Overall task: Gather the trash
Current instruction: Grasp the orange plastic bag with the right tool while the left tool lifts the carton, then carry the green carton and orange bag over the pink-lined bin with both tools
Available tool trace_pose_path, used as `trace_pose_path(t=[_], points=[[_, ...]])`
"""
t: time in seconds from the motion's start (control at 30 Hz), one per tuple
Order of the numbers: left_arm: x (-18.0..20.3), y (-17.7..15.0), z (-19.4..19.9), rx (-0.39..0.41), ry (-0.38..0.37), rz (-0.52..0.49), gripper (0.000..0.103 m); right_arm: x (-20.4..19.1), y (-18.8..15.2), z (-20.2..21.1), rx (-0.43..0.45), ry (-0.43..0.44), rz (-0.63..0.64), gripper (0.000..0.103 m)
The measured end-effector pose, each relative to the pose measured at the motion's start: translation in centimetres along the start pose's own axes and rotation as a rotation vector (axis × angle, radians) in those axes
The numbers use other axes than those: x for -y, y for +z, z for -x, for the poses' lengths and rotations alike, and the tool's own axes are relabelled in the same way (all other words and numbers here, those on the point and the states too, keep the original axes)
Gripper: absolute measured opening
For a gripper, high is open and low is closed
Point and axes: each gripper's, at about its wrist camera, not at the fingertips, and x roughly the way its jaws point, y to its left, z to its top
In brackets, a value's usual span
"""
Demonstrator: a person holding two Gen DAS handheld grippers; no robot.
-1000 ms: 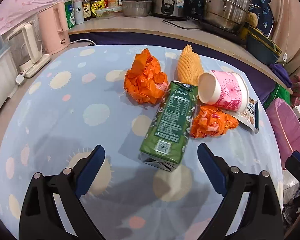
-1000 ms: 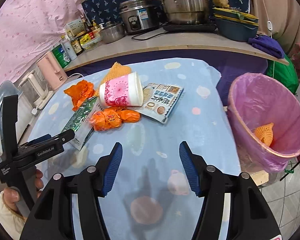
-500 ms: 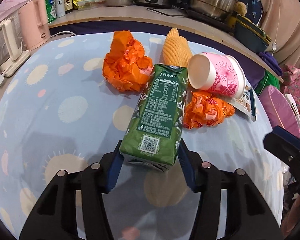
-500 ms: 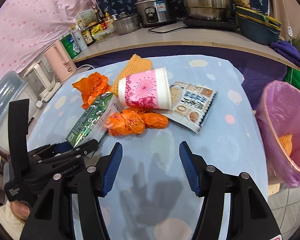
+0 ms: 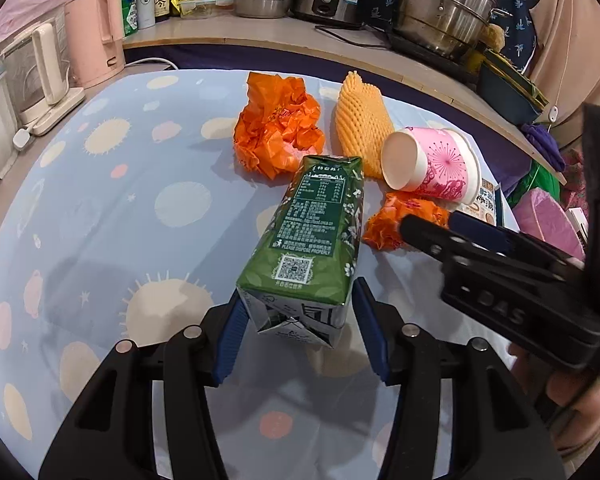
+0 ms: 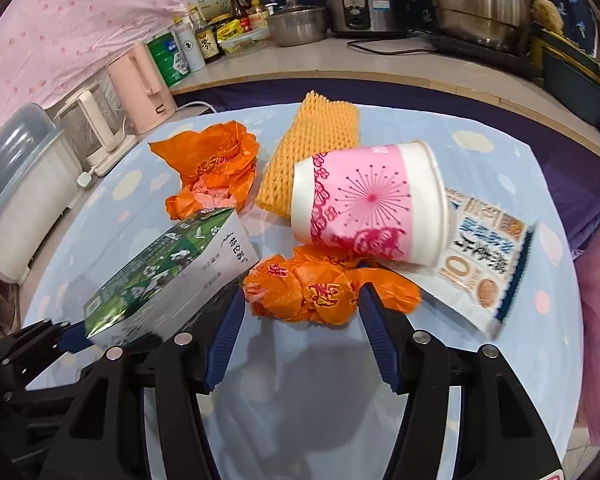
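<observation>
Left gripper, lower centre of the left wrist view: its blue pads press both sides of the near end of the green carton, which is clamped and points up the frame, its far end tilted toward the middle of the picture. Right gripper, lower centre of the right wrist view: jaws wide apart, with the small orange bag lying between the fingertips and not yet pinched; the same gripper enters the left wrist view from the right edge.

Above the small bag, centre right of the right wrist view, a pink paper cup lies on its side, partly over a printed snack packet at right. A yellow foam net lies in the upper centre, just beside the cup. A larger crumpled orange bag sits at centre left, just above the carton, which shows at lower left.

All items rest on a pale blue patterned tablecloth. A pink-lined bin appears at the right edge of the left wrist view. Pots and bottles stand on the counter along the top.
</observation>
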Motion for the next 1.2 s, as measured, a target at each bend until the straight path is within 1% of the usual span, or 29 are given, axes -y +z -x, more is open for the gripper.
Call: trace_pose_path(t=[0.1,0.17,0.2,0.23,0.27,0.4,0.43,0.47,0.53,0.73,0.83,1.0,1.2], points=[[0.0,-0.1,0.1,-0.007,0.0,0.005,0.049,-0.1,0.4,-1.0,0.001,-0.012,0.011,0.059],[0.0,-0.1,0.1,-0.012,0.003,0.002,0.049,0.0,0.5,-1.2,0.0,-0.013,0.017,0.056],[0.0,-0.1,0.0,-0.014,0.004,0.003,0.049,0.0,0.5,-1.3,0.002,-0.014,0.02,0.053],[0.0,-0.2,0.0,-0.016,0.004,0.006,0.049,-0.1,0.5,-1.4,0.001,-0.017,0.022,0.048],[-0.1,-0.1,-0.1,-0.019,0.005,0.009,0.049,0.0,0.4,-1.5,-0.001,-0.017,0.023,0.037],[-0.1,-0.3,0.2,-0.02,0.008,0.016,0.049,0.4,0.1,-0.9,-0.004,-0.001,0.014,0.03],[-0.1,-0.3,0.2,-0.019,0.007,0.016,0.049,0.5,0.0,-0.6,-0.003,0.002,0.014,0.02],[-0.1,-0.4,0.4,-0.018,0.008,0.018,0.048,0.5,-0.2,-0.4,-0.005,0.012,0.012,0.002],[0.1,-0.5,0.9,-0.016,0.007,0.018,0.048,0.4,-0.5,0.1,-0.013,0.028,0.003,0.002],[0.9,-0.8,3.2,0.01,-0.002,0.007,0.047,0.3,-1.9,3.0,0.017,0.062,-0.004,0.002],[1.3,-1.0,4.5,0.024,-0.006,0.002,0.046,0.4,-2.6,5.2,0.047,0.075,-0.016,0.002],[2.6,-1.3,7.3,0.052,-0.024,-0.023,0.045,1.2,-3.6,9.6,0.105,0.072,-0.041,0.002],[5.4,-0.9,10.1,0.084,-0.07,-0.066,0.045,4.3,-4.7,15.0,0.178,0.036,-0.103,0.002]])
